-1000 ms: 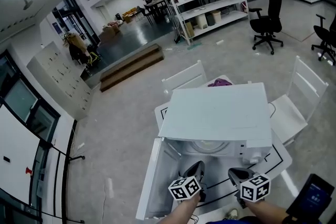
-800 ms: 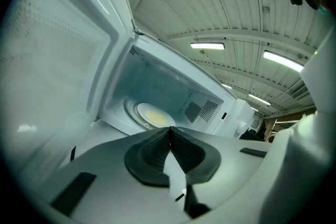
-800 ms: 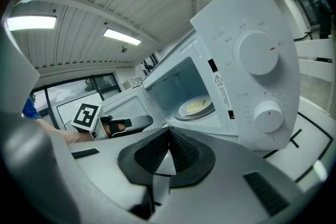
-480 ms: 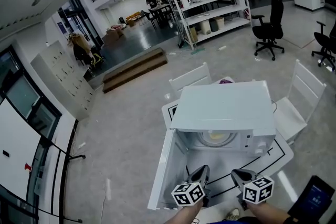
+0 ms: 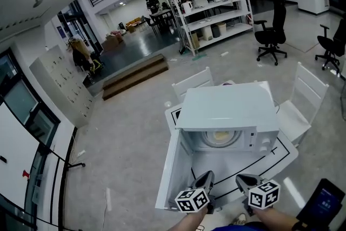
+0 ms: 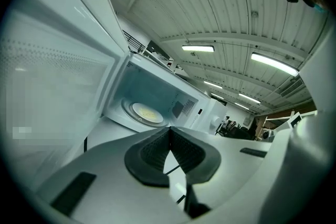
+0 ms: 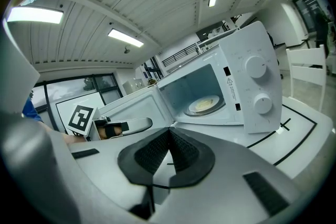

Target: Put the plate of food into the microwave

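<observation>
Round white plate of pale yellow food (image 5: 220, 138) sits inside the boxy white microwave (image 5: 227, 108), its door (image 5: 170, 170) swung open at left, ahead of & well apart from left gripper (image 5: 204, 177) & right gripper (image 5: 245, 180), both w/ jaws clenched together, empty, by the near edge of a white table (image 5: 282, 156).

The microwave (image 5: 227, 108) cavity faces the person open, holding only the plate of food (image 5: 219, 138), and the bare table (image 5: 282, 157) strip before it leaves a clear way in. The swung-out door (image 5: 170, 170) walls off the left side. The control panel (image 7: 257, 89) bounds the right.
</observation>
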`<state>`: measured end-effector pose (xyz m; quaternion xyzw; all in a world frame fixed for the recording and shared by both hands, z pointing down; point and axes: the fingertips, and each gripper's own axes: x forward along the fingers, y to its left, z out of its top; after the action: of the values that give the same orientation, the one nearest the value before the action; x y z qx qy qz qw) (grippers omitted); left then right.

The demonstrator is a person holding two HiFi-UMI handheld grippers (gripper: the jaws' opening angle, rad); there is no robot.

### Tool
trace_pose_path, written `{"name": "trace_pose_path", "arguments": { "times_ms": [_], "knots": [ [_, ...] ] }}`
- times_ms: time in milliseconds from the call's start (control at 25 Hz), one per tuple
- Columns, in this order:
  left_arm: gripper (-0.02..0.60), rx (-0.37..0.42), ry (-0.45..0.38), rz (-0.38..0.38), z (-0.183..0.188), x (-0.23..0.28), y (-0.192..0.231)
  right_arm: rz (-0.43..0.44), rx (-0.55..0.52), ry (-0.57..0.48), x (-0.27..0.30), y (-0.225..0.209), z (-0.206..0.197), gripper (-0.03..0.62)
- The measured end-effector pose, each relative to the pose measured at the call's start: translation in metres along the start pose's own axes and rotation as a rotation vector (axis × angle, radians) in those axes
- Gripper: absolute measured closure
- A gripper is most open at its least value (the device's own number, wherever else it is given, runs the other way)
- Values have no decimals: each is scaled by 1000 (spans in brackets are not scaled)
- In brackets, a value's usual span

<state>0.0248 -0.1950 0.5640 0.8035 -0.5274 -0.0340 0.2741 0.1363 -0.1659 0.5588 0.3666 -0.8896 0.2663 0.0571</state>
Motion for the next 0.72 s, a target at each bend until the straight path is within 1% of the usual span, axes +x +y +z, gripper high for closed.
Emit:
{"name": "trace_pose_path", "arguments": {
  "times_ms": [280, 720],
  "knots": [
    [575, 0, -2, -17, -3, -9, -6, 0, -16, 0, -7, 10, -3, 592],
    [575, -1, 2, -23, -4, -10, -8, 1, -26, 1, -6, 14, -2, 592]
  ]
}}
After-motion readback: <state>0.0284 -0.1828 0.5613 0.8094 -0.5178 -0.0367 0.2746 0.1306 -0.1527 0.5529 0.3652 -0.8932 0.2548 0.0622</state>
